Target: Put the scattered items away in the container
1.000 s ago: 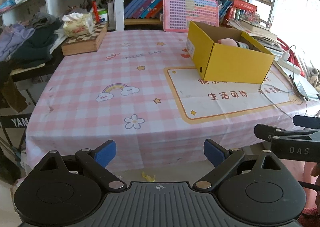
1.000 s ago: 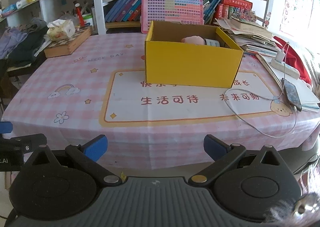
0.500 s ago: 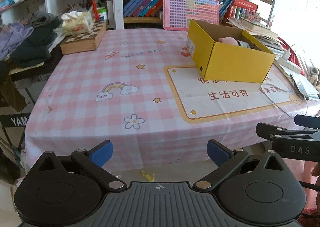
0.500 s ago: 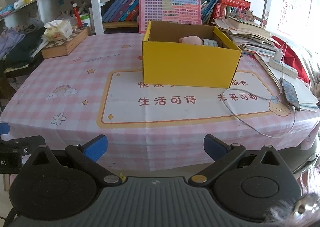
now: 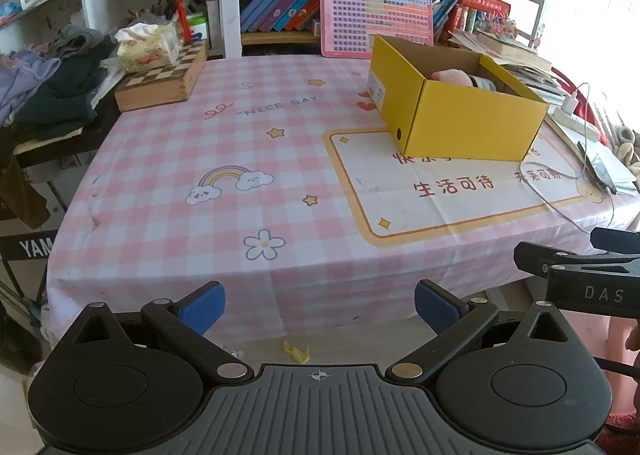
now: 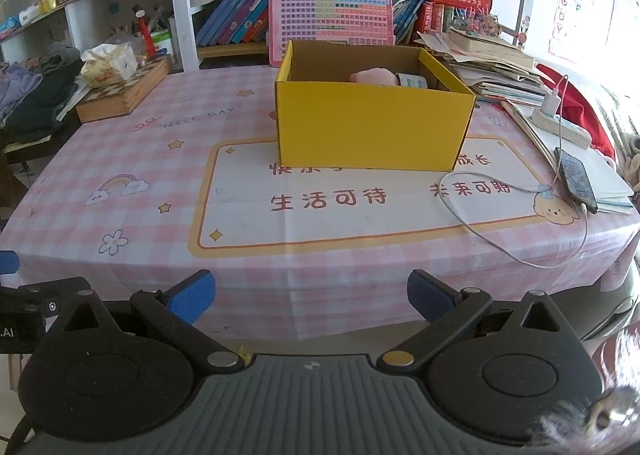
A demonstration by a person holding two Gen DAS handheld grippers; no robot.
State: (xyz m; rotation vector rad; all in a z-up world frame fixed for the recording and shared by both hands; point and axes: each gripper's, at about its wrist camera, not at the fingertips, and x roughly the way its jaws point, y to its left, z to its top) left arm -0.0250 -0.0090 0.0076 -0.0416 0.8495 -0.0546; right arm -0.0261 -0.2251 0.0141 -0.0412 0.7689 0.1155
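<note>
An open yellow cardboard box [image 5: 472, 123] [image 6: 372, 127] stands on the pink checked tablecloth [image 5: 240, 159], toward the far right of the table. Inside it a pink soft item [image 5: 450, 77] [image 6: 374, 77] and a roll-like item [image 6: 412, 79] peek over the rim. No loose item shows on the cloth. My left gripper [image 5: 319, 307] hangs open and holds nothing in front of the table's near edge. My right gripper [image 6: 311, 296] is open too, with nothing between its blue pads [image 6: 192, 295], facing the box from the near edge.
A wooden chessboard case [image 5: 160, 83] with a tissue box [image 5: 146, 47] on it sits at the far left. A phone [image 6: 576, 179] on a white cable [image 6: 500, 247], a power strip [image 6: 560, 127] and stacked papers [image 6: 488, 59] crowd the right edge. Bookshelves stand behind.
The left gripper's jaws have spread a little wider. Both hands have stayed where they were, and the box has not moved.
</note>
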